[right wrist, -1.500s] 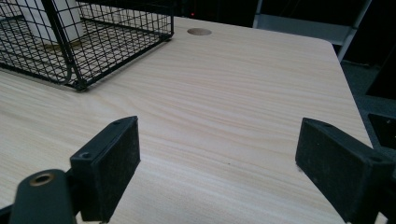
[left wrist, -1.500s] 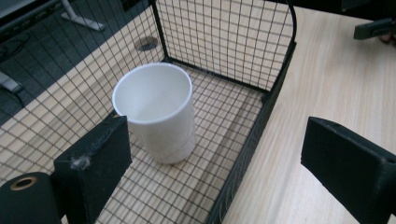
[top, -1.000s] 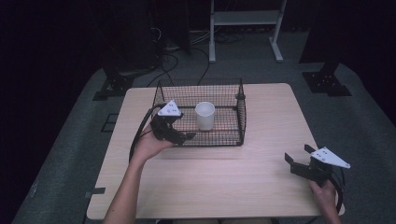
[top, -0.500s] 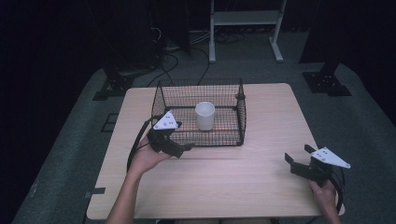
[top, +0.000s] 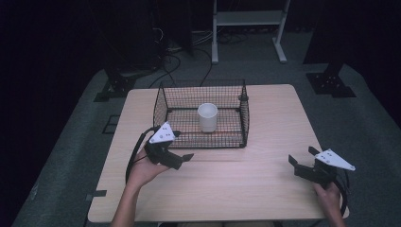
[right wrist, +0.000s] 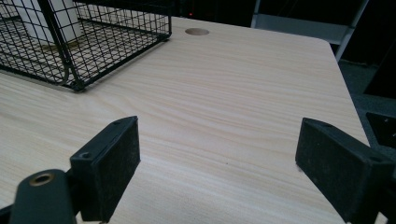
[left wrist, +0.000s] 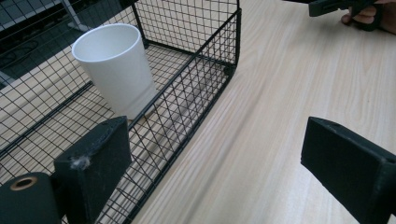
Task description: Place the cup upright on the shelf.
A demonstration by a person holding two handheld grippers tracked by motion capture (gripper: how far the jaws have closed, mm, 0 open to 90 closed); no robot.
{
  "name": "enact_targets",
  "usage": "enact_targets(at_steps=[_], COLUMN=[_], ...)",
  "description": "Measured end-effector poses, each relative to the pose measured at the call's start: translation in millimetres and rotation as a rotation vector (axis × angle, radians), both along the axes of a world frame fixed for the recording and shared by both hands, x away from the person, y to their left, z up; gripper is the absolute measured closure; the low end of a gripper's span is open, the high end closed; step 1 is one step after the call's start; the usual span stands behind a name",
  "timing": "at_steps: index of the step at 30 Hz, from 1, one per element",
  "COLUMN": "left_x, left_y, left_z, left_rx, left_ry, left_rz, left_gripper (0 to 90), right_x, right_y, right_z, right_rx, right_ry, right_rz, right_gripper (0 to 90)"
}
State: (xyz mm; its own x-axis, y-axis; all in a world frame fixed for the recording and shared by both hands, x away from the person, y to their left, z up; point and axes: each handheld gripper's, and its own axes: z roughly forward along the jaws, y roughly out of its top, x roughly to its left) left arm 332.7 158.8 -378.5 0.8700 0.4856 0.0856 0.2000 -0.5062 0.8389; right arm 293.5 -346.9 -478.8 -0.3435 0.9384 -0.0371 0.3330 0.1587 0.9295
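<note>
From above, the white cup [top: 207,117] stands upright inside the wire basket [top: 243,124] on the tabletop [top: 274,118]. The left tongs [top: 182,161] hang just outside the basket's near wall, so a careless swing could snag the mesh and drag the whole basket.

Left gripper view: jaws apart, nothing between them, with the cup [left wrist: 116,66] behind the basket wall [left wrist: 196,88].

Right gripper view: right tongs [right wrist: 217,163] wide apart over bare wood, empty, with the basket corner [right wrist: 77,70] well off.
</note>
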Motion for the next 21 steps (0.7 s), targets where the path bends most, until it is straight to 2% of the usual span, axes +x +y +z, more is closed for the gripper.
enact_targets(at_steps=[2, 14, 21], left_x=[-3.7, -17.8, -26.3], left_y=[1.3, 10.3, 11.5], left_z=[-1.0, -10.7, -18.2], left_rx=[-0.003, -0.026, -0.034], left_ry=[-0.011, -0.012, 0.002], left_rz=[0.002, 0.015, 0.011], left_gripper=[7.8, 7.8, 7.8], right_x=[0.1, 0.0, -0.1], right_y=[0.0, 0.2, 0.3], right_z=[0.0, -0.1, -0.1], right_rx=[0.001, -0.002, -0.003], right_ry=[0.0, 0.0, -0.001], right_rz=[0.0, -0.002, -0.001], right_gripper=[13.0, 13.0, 13.0])
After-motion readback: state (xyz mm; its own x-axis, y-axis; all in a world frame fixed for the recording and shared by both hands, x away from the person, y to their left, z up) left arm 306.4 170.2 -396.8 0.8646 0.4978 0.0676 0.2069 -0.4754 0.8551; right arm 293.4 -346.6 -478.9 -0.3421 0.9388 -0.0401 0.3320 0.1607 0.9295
